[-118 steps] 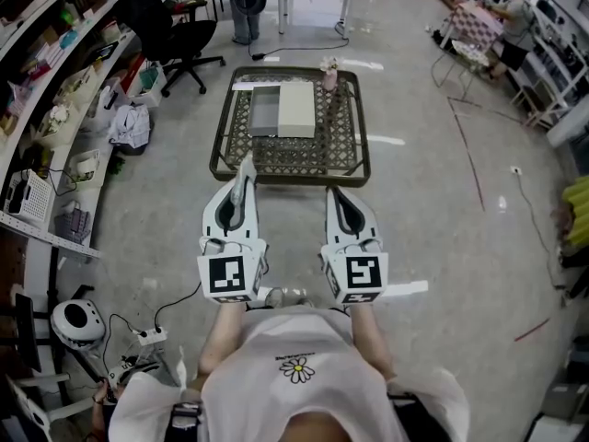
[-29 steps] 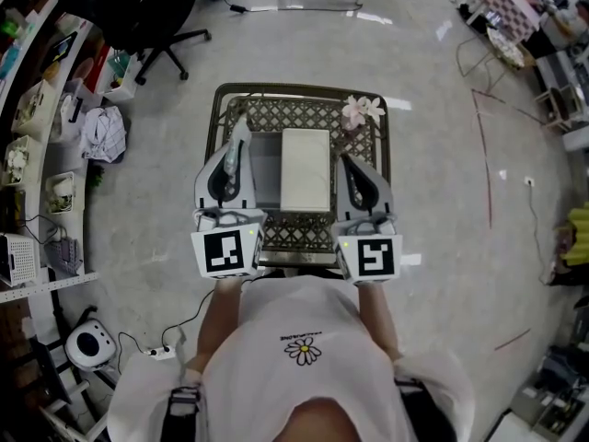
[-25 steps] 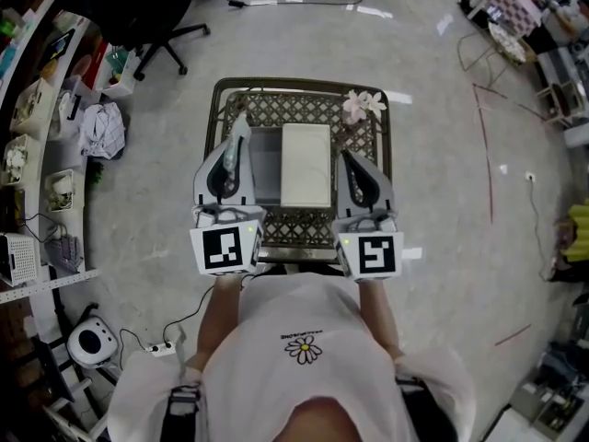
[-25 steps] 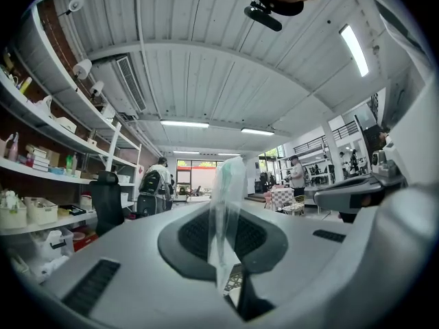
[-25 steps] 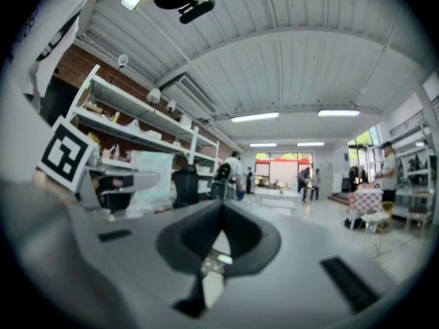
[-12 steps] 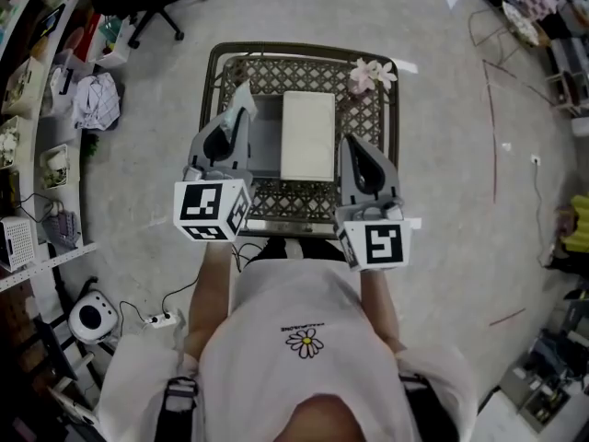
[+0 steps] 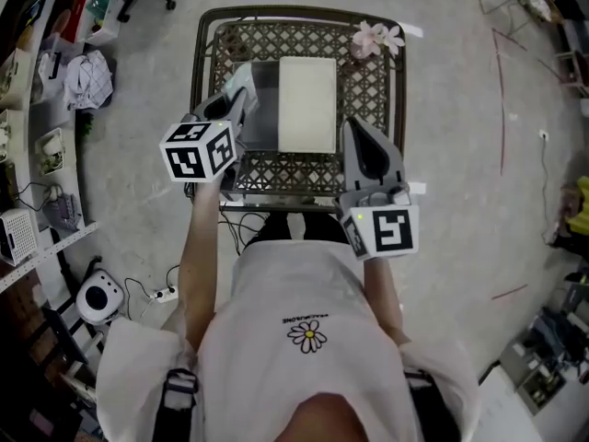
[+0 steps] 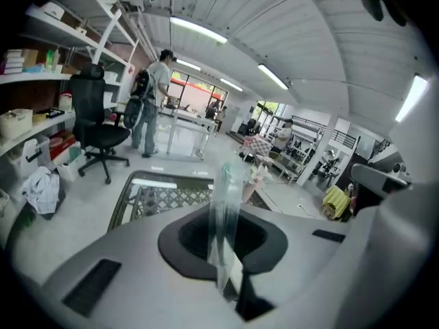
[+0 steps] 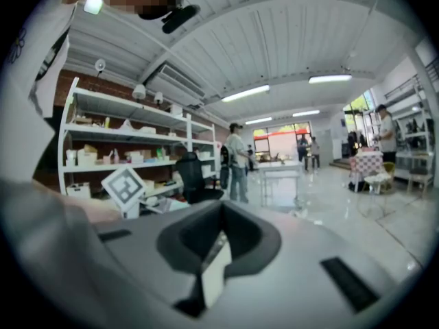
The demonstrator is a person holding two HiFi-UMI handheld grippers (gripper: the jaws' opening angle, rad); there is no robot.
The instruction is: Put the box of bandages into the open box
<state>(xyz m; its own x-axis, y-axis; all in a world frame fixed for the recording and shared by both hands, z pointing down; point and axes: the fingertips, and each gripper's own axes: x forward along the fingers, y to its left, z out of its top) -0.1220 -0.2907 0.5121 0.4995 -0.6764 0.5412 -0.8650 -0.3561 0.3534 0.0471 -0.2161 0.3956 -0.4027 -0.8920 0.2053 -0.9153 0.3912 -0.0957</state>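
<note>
On the lattice table (image 7: 363, 90) lies the open box: a grey tray (image 7: 262, 109) with its white lid (image 7: 306, 104) flat beside it on the right. No box of bandages shows in any view. My left gripper (image 7: 241, 79) hangs over the table's left part beside the grey tray, rolled sideways, its clear fingers (image 8: 225, 184) pressed together with nothing between them. My right gripper (image 7: 353, 129) is over the table's near right part, jaws together and empty. In the right gripper view (image 9: 214, 262) it looks out level across the room, and the left gripper's marker cube (image 9: 125, 186) shows there.
A small vase of pink flowers (image 7: 374, 37) stands at the table's far right corner. Shelves with clutter (image 7: 37, 109) run along the left, and an office chair (image 8: 96, 118) stands beyond the table (image 8: 161, 196). People stand farther off in the room (image 8: 152, 101).
The left gripper has dropped toward the table and rolled, so its marker cube now faces sideways. The right gripper has sunk a little. The table now sits nearer below me.
</note>
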